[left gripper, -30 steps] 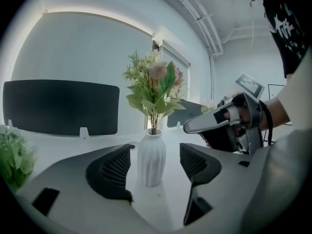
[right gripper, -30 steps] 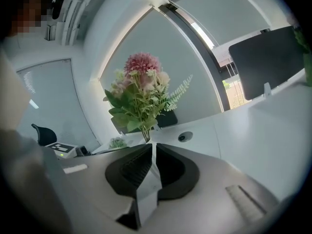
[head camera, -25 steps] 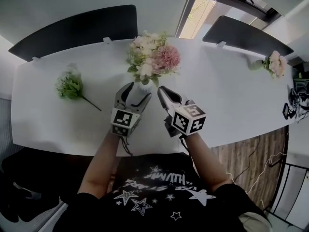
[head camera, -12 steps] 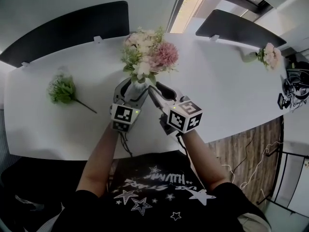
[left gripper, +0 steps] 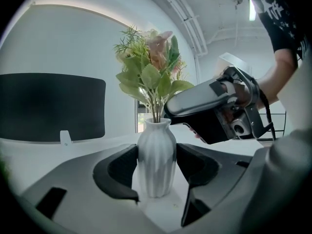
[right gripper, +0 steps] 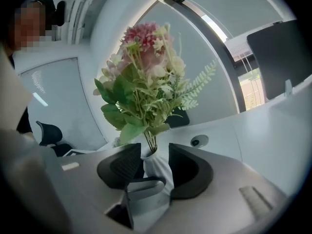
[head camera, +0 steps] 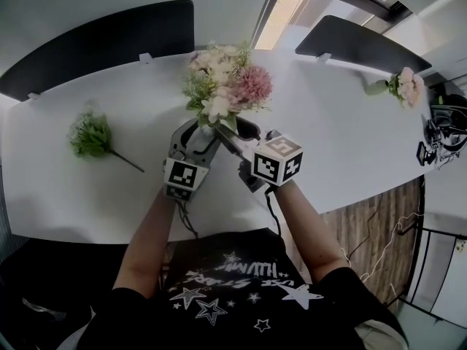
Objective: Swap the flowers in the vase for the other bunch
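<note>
White table point(head camera: 350, 152) is seen w/ a ribbed white vase point(left gripper: 156, 157) stood near its middle. A green bunch point(head camera: 91, 135) is laid well left of vase; a pink bunch point(head camera: 408, 86) far to its right.

An office: a long white desk point(head camera: 343, 152) carries dark divider screens point(head camera: 102, 49) along its far edge and a cable port point(right gripper: 197, 141); a swivel chair point(right gripper: 48, 132) stands beyond.
</note>
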A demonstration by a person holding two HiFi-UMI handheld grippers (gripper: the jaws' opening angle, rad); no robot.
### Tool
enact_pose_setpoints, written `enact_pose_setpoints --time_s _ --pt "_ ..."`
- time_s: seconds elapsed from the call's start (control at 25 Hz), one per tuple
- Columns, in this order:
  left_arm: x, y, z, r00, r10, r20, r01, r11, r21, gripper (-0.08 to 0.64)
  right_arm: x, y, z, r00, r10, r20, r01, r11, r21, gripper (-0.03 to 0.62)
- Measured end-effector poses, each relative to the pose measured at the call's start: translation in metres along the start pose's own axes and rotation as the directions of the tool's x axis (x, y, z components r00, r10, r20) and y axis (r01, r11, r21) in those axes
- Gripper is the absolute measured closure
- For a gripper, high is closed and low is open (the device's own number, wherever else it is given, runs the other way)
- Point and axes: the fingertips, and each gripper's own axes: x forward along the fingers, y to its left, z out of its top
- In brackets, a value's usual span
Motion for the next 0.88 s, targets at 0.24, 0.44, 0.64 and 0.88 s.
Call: enact_pose_setpoints --time_s 0.24,0.44,0.64,0.88 --pt "-0.001 0.001 -0.003 1.0 0.0 -0.002 0.0 1.0 0.013 0.298 0.013 0.001 0.005 1.0 0.022 0.0 -0.022 1.0 -0.005 0.443" --pt "0.0 0.001 -0.004 1.0 0.0 0.007 0.0 1.0 0.007 0.298 0.018 -0.002 0.008 1.0 0.012 0.006 -0.012 0.999 -0.029 0.457" --pt "-0.001 -0.001 0.0 1.0 -0.003 0.005 0.003 1.0 0.005 0.298 0.021 0.004 0.011 1.0 0.004 0.013 -0.002 0.994 -0.109 0.513" --pt "0.0 0.003 -0.005 1.0 0.003 0.009 -0.003 1.0 0.001 0.298 0.018 0.005 0.027 0.997 -0.02 0.077 0.029 0.993 -0.116 0.522"
